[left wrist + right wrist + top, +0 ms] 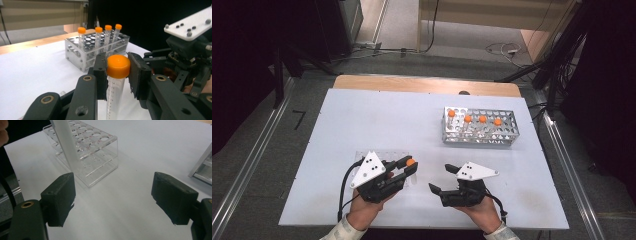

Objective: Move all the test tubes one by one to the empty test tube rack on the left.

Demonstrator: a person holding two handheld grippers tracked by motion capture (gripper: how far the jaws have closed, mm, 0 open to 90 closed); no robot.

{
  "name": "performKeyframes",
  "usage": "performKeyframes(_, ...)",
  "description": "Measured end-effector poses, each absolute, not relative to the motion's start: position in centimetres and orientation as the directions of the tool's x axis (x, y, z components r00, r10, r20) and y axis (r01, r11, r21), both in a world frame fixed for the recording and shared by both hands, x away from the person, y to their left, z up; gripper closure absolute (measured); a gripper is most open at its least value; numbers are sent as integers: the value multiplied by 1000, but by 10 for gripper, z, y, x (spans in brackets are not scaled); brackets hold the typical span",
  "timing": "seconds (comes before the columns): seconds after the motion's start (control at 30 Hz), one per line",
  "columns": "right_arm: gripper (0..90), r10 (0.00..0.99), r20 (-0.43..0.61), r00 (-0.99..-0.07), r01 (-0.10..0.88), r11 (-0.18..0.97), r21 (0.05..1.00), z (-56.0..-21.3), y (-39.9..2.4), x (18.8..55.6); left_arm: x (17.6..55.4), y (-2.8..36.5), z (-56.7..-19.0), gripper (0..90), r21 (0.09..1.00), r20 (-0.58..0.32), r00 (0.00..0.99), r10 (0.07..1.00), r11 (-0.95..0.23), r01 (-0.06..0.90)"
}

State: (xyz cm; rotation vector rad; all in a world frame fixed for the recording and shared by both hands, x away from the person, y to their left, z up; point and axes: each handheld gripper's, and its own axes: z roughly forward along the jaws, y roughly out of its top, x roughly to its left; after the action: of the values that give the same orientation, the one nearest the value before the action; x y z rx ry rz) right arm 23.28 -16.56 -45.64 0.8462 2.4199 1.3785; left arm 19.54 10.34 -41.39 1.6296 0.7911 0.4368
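Observation:
My left gripper [410,165] [118,72] is shut on a clear tube with an orange cap [118,66] [410,162], gripping it just under the cap, above a clear plastic rack [87,147] [362,156]. The tube's body [65,143] hangs upright by that rack's near end. My right gripper [443,179] [113,202] stands open with nothing between its jaws, a short way right of the left one. A metal rack [479,127] [85,53] at the back right holds several orange-capped tubes [467,119] [81,30].
A white board [377,120] covers the wooden table [422,84]. Cables [504,48] lie on the floor beyond it. Metal rails [247,170] run along both sides.

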Motion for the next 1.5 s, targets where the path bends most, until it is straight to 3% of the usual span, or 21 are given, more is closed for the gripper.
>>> performKeyframes(0.63, 189, 601, 82, -795, 379, 386, 841, -458, -168, 236, 198, 144, -406, 702, 969, -120, 603, 789, -39, 243)
performKeyframes(1.5, 192, 606, 88, -791, 388, 383, 838, -459, -171, 237, 200, 132, -442, 698, 944, -48, 584, 811, -153, 291)
